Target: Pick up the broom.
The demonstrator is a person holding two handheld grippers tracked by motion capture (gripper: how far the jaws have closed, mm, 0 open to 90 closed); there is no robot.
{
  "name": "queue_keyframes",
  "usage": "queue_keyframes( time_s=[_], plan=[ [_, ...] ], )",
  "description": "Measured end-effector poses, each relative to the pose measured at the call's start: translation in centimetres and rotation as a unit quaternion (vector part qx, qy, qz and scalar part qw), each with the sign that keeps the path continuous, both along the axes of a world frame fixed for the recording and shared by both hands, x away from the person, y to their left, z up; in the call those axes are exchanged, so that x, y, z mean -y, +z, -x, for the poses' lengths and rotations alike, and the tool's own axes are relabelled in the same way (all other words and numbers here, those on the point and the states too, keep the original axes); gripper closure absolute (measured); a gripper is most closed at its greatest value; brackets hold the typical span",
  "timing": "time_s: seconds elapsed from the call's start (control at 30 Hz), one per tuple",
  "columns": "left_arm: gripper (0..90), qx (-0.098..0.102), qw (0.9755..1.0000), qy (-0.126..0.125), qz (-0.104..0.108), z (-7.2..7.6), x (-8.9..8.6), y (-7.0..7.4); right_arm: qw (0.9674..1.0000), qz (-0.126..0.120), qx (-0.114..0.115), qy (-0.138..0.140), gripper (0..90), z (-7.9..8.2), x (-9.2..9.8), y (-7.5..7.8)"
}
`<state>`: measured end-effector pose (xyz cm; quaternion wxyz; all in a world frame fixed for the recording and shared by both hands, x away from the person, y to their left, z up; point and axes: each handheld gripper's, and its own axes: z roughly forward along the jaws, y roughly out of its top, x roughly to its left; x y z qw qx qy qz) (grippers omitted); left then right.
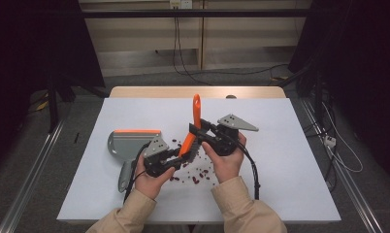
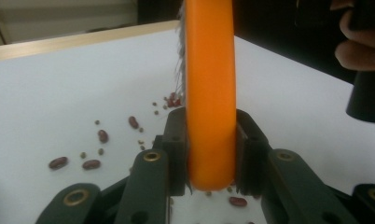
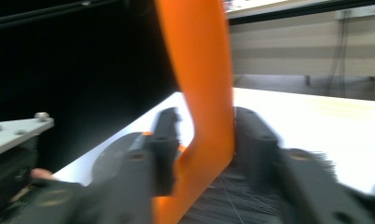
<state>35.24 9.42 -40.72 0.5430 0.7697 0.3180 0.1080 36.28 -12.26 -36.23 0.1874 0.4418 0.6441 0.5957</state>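
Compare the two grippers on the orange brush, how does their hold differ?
The left gripper has both pads pressed on the orange brush, near its bristle end; the right gripper has its jaws apart, with a gap beside the handle, higher up. The left gripper sits low over the scattered beans; the right gripper sits farther back. Both straddle the same brush.

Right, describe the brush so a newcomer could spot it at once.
Start at the white table and go to its middle, where the person's two hands meet above scattered red beans. The brush stands tilted between the left claw and the right claw. Its long orange handle with dark bristles sets it apart from the grey dustpan, which only has an orange edge.
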Motion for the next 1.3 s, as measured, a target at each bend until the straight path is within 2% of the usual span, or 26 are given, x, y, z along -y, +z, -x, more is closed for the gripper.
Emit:
queue_keyframes(
  time_s=[0.03,0.13,0.2,0.3,0.37,0.43,0.5,0.53,0.57,0.6,0.63,0.67,0.73,0.77,0.8,0.9,0.97,1.07,1.13,1.17,1.2,1.27,1.3],
  plan=[
    [70.6,0.003,1.0,0.006,0.001,-0.1,-0.2,0.0,1.0,0.0,-0.001,-0.005,35.7,0.0,-0.2,-0.1],
    [70.6,0.008,0.9996,0.025,0.007,-0.2,-0.7,0.2,0.9997,0.002,-0.006,-0.023,27.5,0.3,-0.8,-0.4],
    [70.6,0.011,0.9992,0.035,0.012,-0.2,-0.9,0.3,0.9996,-0.004,-0.01,-0.028,26.3,0.3,-1.0,-0.5],
    [70.6,0.016,0.9987,0.046,0.015,-0.1,-1.0,0.4,0.9987,-0.024,-0.035,-0.028,23.4,0.2,-1.7,-0.9],
    [70.6,0.022,0.9985,0.047,0.018,0.1,-0.8,0.4,0.9976,-0.031,-0.052,-0.033,23.6,0.2,-2.5,-1.2],
    [70.5,0.031,0.9984,0.045,0.011,0.5,-0.6,0.5,0.9967,-0.041,-0.062,-0.035,22.7,0.1,-3.1,-1.4],
    [69.6,0.043,0.9982,0.041,0.009,0.7,-0.4,0.6,0.9956,-0.039,-0.072,-0.047,22.2,0.0,-3.8,-1.5],
    [69.1,0.052,0.998,0.038,0.003,0.7,-0.4,0.7,0.9953,-0.039,-0.074,-0.05,24.1,-0.1,-3.9,-1.5],
    [68.7,0.056,0.9978,0.036,0.008,1.0,-0.2,0.7,0.9945,-0.043,-0.08,-0.053,24.4,-0.1,-3.9,-1.6],
    [68.2,0.062,0.9975,0.035,0.005,1.1,-0.1,0.8,0.9937,-0.049,-0.085,-0.053,28.4,-0.2,-3.9,-1.6],
    [67.1,0.067,0.9972,0.033,0.001,1.2,0.1,0.9,0.9931,-0.05,-0.089,-0.057,37.0,-0.2,-3.8,-1.6],
    [67.1,0.069,0.9971,0.033,-0.002,1.4,0.2,1.0,0.9931,-0.05,-0.089,-0.057,37.0,-0.2,-3.8,-1.6],
    [66.0,0.069,0.9971,0.033,-0.003,1.5,0.3,1.0,0.9922,-0.056,-0.095,-0.059,42.5,-0.2,-3.7,-1.5],
    [65.8,0.074,0.9966,0.035,-0.007,1.5,0.4,1.0,0.9913,-0.062,-0.102,-0.056,45.5,-0.1,-3.6,-1.4],
    [65.0,0.084,0.9956,0.035,-0.02,1.5,0.4,1.0,0.9906,-0.067,-0.106,-0.054,49.0,-0.1,-3.6,-1.4],
    [61.2,0.095,0.9941,0.041,-0.033,1.6,0.9,0.7,0.9874,-0.076,-0.128,-0.053,57.7,0.0,-3.4,-1.2],
    [58.2,0.092,0.9945,0.039,-0.032,1.7,1.1,0.6,0.9873,-0.075,-0.131,-0.049,61.4,0.0,-3.3,-1.1],
    [52.8,0.088,0.9951,0.034,-0.03,1.5,1.1,0.5,0.9865,-0.086,-0.133,-0.042,69.8,0.0,-3.0,-1.0],
    [53.0,0.078,0.9965,0.024,-0.017,1.2,0.8,0.5,0.9883,-0.076,-0.126,-0.04,70.0,-0.1,-2.8,-0.9],
    [51.4,0.073,0.997,0.022,-0.014,1.1,0.7,0.4,0.9879,-0.077,-0.13,-0.034,70.0,-0.2,-2.6,-1.0],
    [48.4,0.073,0.997,0.025,-0.01,1.1,0.7,0.4,0.9881,-0.078,-0.129,-0.033,70.1,-0.3,-2.4,-1.0],
    [41.7,0.067,0.9973,0.027,-0.009,1.0,0.4,0.5,0.9912,-0.054,-0.115,-0.037,70.0,-0.3,-2.0,-0.8],
    [39.2,0.064,0.9975,0.028,-0.005,0.9,0.3,0.5,0.9917,-0.052,-0.112,-0.036,70.0,-0.4,-1.7,-0.8]
  ],
)
